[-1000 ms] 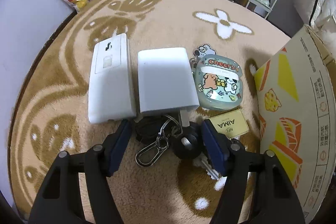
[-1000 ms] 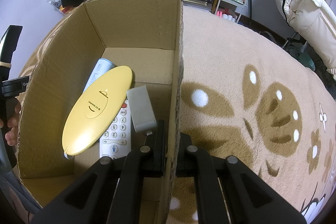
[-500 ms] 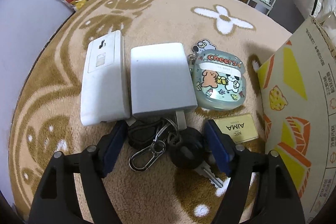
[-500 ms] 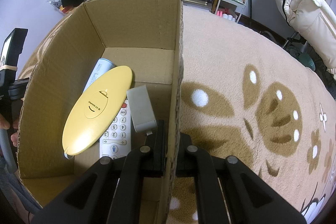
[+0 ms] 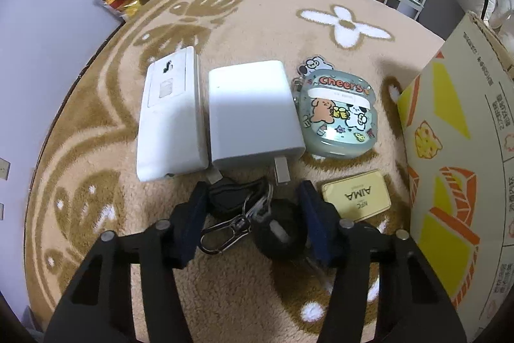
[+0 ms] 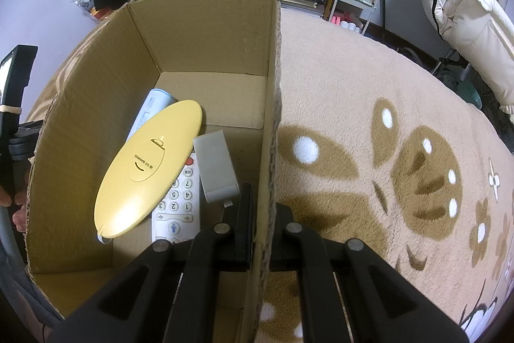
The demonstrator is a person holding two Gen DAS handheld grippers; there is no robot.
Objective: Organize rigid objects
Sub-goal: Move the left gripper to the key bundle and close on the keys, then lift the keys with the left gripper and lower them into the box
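Left tool [image 5: 252, 204]: half open, jaws just now closing in; the black key bunch with a silver carabiner clip [image 5: 253, 214] lies between the blue pads.
Contact: the left pad looks to touch the black fob and the right pad the round black key head, but a firm pinch cannot be confirmed.
Key bunch axis: it runs roughly across the jaw line, from one pad to the other, so the closing direction suits it.
Ahead of the left tool, left to right: a white rectangular plastic block [image 5: 172, 118], a white square charger with metal prongs [image 5: 253, 114], a pale green cartoon-printed earbud case [image 5: 340, 118].
Right of the left tool: a small gold NFC card tag [image 5: 356, 198], just beside the right pad, then the printed outer wall of the cardboard box [image 5: 449, 150].
Nearer hand: the left one, already over the keys.
Right tool [image 6: 261, 214]: closed on the right-hand wall of the cardboard box, one finger inside, one outside.
Inside the box, left of the right tool: a yellow oval plastic remote [image 6: 149, 166], a white numbered remote [image 6: 178, 208], a grey adapter [image 6: 217, 169].
Step judged: pinch the keys, then carry them rightward into the box.
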